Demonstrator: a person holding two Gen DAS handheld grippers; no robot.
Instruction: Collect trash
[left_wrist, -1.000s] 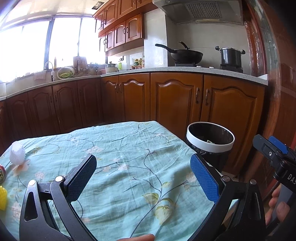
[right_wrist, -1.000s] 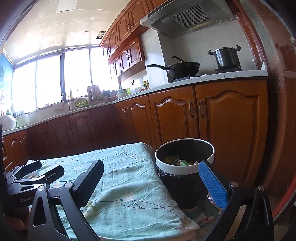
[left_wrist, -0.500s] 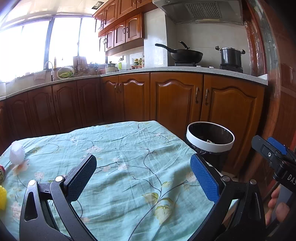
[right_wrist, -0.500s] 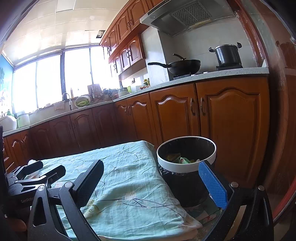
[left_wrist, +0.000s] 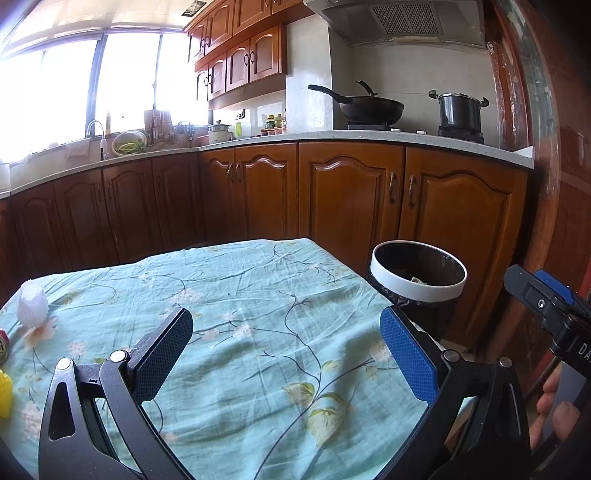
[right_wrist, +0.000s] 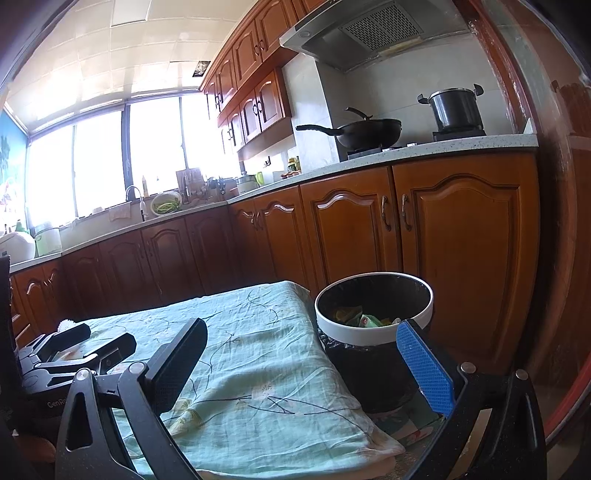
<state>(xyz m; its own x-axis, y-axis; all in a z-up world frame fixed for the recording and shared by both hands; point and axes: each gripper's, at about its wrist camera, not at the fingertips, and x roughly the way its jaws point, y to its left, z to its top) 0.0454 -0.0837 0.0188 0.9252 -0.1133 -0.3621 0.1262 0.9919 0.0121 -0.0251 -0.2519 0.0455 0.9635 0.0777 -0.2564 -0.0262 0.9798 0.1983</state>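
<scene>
A black trash bin with a white rim (left_wrist: 417, 286) (right_wrist: 373, 332) stands on the floor at the table's right edge; crumpled wrappers (right_wrist: 364, 319) lie inside. My left gripper (left_wrist: 286, 332) is open and empty above the flowered tablecloth (left_wrist: 240, 295). My right gripper (right_wrist: 301, 336) is open and empty, its blue finger beside the bin. A white foam fruit net (left_wrist: 32, 304) lies at the table's far left, with a yellow item (left_wrist: 4, 387) and a red-rimmed can (left_wrist: 3, 343) at the left edge, partly cut off.
Wooden cabinets (left_wrist: 351, 199) and a counter with a wok (left_wrist: 365, 105) and pot (left_wrist: 460, 110) run behind the table. A red door frame (right_wrist: 561, 221) stands right of the bin. The left gripper's body (right_wrist: 74, 350) shows at the left of the right wrist view.
The right wrist view has tilted up slightly, so the bin sits a little lower-right in it. The left gripper has barely moved. Both stay open.
</scene>
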